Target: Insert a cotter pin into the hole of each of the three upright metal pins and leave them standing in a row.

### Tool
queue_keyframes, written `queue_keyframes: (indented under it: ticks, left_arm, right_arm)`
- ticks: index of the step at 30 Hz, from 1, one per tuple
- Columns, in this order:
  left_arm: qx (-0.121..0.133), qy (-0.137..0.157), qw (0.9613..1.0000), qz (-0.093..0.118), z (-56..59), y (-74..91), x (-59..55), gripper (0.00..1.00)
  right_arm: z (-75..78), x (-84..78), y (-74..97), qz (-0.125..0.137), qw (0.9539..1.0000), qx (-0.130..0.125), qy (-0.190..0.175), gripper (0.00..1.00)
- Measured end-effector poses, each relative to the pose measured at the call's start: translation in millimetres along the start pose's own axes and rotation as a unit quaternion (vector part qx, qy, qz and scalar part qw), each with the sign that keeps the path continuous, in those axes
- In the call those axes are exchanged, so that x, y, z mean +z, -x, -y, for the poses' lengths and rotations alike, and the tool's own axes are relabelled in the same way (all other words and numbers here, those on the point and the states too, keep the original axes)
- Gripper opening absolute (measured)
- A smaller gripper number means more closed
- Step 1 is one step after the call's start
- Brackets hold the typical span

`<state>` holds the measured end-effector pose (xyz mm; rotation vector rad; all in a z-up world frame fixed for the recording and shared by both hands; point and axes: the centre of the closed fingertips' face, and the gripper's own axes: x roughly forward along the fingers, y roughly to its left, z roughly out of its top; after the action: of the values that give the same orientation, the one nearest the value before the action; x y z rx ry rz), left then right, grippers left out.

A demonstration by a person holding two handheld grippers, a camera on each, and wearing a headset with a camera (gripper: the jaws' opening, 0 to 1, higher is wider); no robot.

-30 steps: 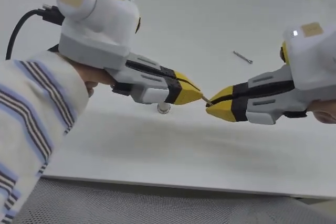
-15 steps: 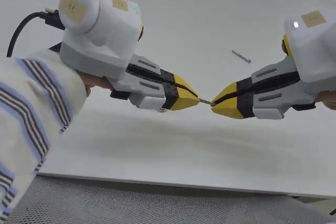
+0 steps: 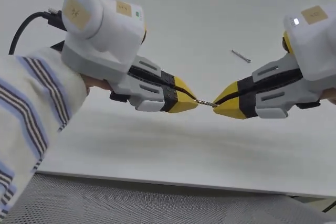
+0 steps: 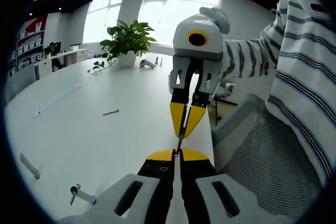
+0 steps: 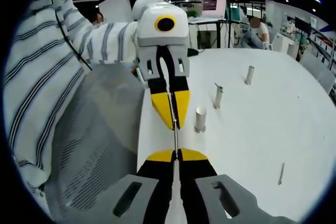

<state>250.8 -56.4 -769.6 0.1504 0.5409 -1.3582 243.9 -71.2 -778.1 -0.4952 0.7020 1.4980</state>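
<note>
A thin cotter pin (image 3: 205,103) hangs in the air, bridged between two pairs of tongs, just beside the nearest of the three upright metal pins (image 5: 200,119) as the right gripper view shows the row. The left tongs (image 3: 193,103) are shut down on one end of it and the right tongs (image 3: 215,104) on the other, tip facing tip, with a short length of bare wire between them.

The pin looks light, stiff and smooth. A piece of wire this fine is likely to swivel or slip between the yellow tips if it is pinched off-centre. The safer hold would be a firm one close to the head, leaving the legs free to enter a hole. Which end is the head is too small to tell.

The middle metal pin of the row seems to carry something thin at its top, though this cannot be confirmed. A spare cotter pin (image 3: 242,56) lies flat on the white table (image 3: 157,145), well apart from the row. A striped sleeve (image 3: 31,114) runs back from the left tongs.
</note>
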Motion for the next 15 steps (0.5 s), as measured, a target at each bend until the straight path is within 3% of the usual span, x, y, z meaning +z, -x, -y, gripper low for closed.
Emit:
queue_keyframes:
  ticks: [15]
  left_arm:
    - [0.004,-0.006,1.0,0.001,-3.2,-1.5,-1.0,0.02]
  right_arm:
    - [1.8,-2.8,0.0,-0.012,0.9999,-0.001,-0.001,0.03]
